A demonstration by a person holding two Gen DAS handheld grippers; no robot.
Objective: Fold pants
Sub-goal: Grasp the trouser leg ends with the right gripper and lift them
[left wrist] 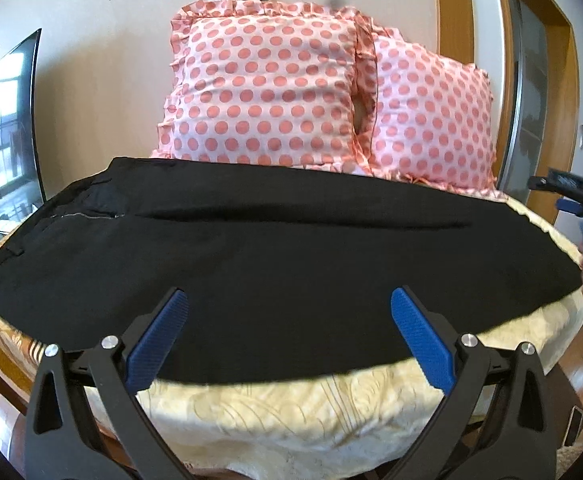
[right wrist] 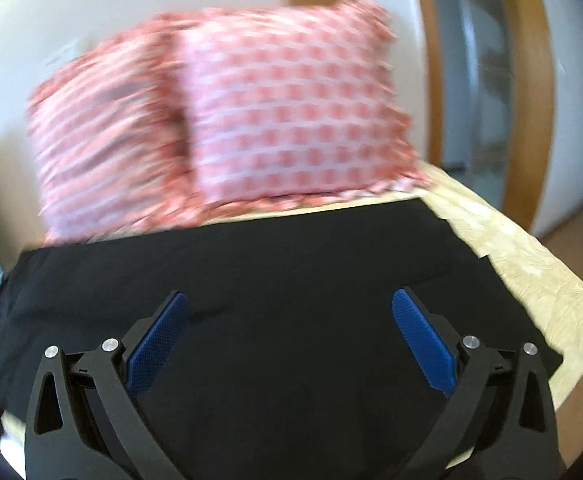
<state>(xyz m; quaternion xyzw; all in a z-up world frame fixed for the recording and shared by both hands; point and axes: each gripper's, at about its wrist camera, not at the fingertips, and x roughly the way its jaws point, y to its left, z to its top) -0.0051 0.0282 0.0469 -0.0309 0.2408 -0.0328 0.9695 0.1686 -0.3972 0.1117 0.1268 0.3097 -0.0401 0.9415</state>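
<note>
Bed point(left wrist: 251, 408): pants point(left wrist: 275, 264) flat beyond spread fingers point(left wrist: 159, 344).

The bed point(left wrist: 251, 404) has a soft yellow cover with a swirly pattern, and everything here lies on it. The black pants point(left wrist: 275, 264) are spread flat across the bed from one side to the other, with their waist end at the left in the left wrist view and some yellow cover showing in front of them. Behind the pants, two pink pillows with big dots stand side by side, the left pillow point(left wrist: 263, 92) just touching the right pillow point(left wrist: 431, 120), and both lean back by the wall.
</note>
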